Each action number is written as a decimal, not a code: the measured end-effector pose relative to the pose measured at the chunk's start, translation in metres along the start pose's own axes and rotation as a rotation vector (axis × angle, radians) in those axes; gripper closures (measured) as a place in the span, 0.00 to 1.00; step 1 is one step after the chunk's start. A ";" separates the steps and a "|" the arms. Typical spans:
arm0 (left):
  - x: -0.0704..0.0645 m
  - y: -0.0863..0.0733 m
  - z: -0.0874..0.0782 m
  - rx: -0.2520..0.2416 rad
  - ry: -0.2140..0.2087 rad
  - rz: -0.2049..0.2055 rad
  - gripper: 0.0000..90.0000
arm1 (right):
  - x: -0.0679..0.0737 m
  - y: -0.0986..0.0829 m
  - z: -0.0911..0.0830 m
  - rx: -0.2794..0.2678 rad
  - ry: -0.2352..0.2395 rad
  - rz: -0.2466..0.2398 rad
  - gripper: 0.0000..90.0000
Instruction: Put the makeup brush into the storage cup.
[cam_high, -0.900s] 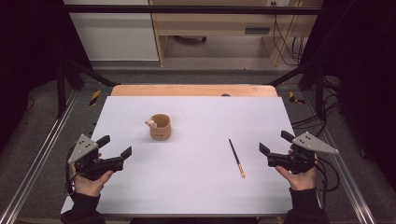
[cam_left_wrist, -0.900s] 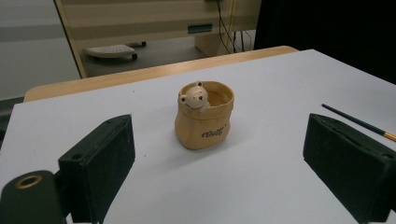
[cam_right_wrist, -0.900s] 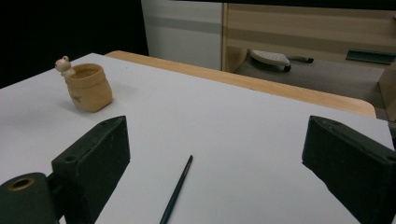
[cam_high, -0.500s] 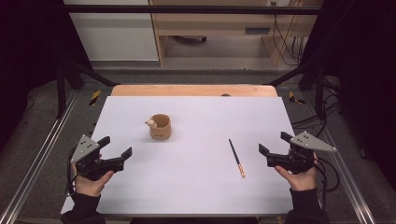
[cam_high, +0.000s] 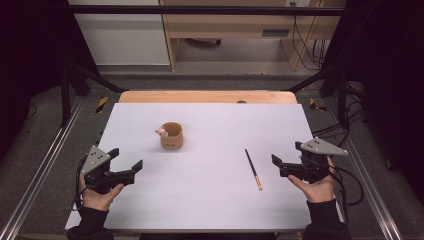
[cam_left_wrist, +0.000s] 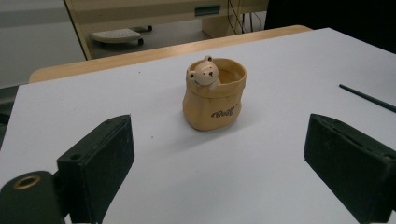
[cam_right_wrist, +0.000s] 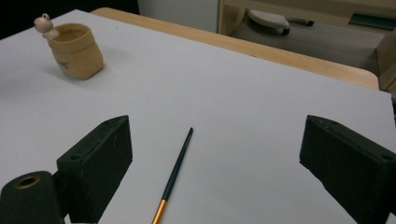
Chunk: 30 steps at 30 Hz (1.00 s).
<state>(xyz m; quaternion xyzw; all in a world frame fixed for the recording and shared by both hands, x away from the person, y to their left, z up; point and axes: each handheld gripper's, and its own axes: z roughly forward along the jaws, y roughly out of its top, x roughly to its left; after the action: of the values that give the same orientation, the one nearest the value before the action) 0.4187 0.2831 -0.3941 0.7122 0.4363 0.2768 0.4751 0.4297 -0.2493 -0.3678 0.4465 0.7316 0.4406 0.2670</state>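
The left gripper (cam_high: 126, 161) hovers over the white tabletop (cam_high: 210, 200) with its jaws wide and empty, aimed at the tan pot (cam_high: 171, 135) — a small bear figure sits at the pot's rim, and the dark lettering on its side is too small to read. The right gripper (cam_high: 286, 156), jaws also wide and empty, sits just beside the thin dark brush (cam_high: 253, 168). In the right gripper view the brush's orange end is cut off by the lower edge.

The tan bear pot (cam_left_wrist: 214, 95) bears small dark script, too blurred to read.
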 end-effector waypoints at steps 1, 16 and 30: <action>0.000 -0.001 0.001 0.002 0.001 0.000 0.09 | 0.001 0.001 0.001 0.006 -0.001 -0.005 0.11; -0.001 -0.002 -0.001 0.007 0.004 0.011 0.09 | 0.018 0.025 0.030 0.208 -0.015 -0.050 0.16; 0.000 -0.001 -0.002 0.006 0.009 0.013 0.09 | 0.028 0.019 0.062 0.398 -0.024 -0.031 0.26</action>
<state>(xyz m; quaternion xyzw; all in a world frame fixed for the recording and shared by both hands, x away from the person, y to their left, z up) 0.4163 0.2841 -0.3943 0.7154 0.4346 0.2815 0.4691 0.4729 -0.1954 -0.3801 0.4844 0.8077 0.2779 0.1891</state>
